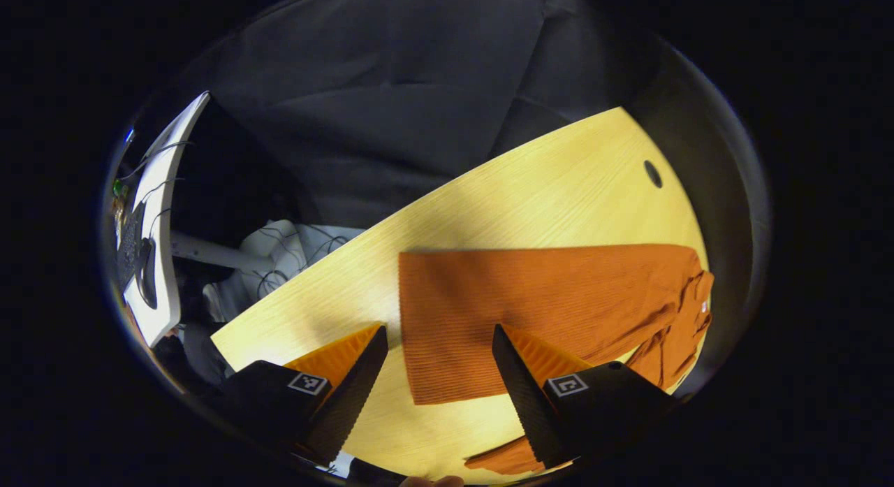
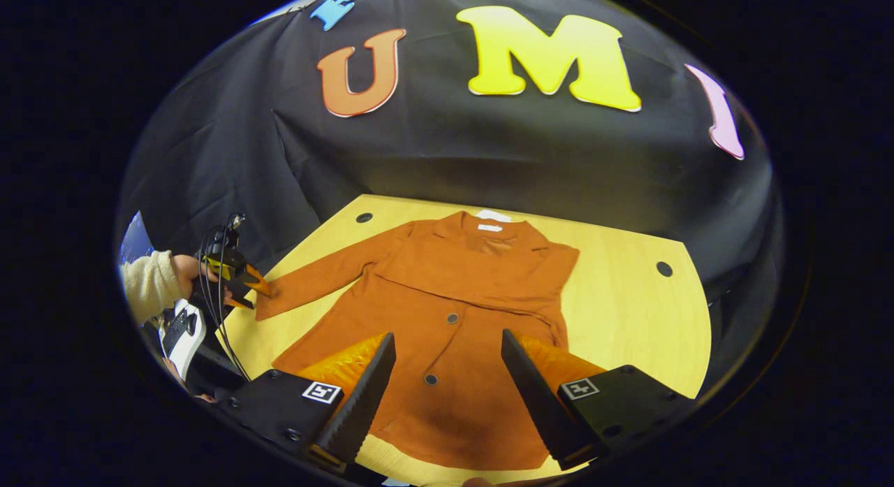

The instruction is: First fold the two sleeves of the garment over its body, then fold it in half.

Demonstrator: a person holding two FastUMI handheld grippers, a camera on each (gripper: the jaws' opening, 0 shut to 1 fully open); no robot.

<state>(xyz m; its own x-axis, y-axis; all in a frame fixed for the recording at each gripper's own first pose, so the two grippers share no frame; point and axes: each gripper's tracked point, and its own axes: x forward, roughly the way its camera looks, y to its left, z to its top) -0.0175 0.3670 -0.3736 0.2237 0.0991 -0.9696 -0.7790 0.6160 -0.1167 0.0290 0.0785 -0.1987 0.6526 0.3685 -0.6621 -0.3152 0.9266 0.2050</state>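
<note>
Your right claw (image 2: 447, 382) hides the garment's (image 2: 447, 312) right hem; both claws spread wide, empty, left claw (image 1: 440, 375) above the sleeve (image 1: 531, 298).

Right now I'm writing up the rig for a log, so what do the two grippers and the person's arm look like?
Each gripper, left gripper and right gripper, has two wedge-shaped jaws with serrated inner edges. Both sit on black blocks, each bearing a small square black-and-white marker. In the right gripper view, the far gripper carries thin dark cables, and the hand holding it comes out of a cream fuzzy sleeve.
</note>
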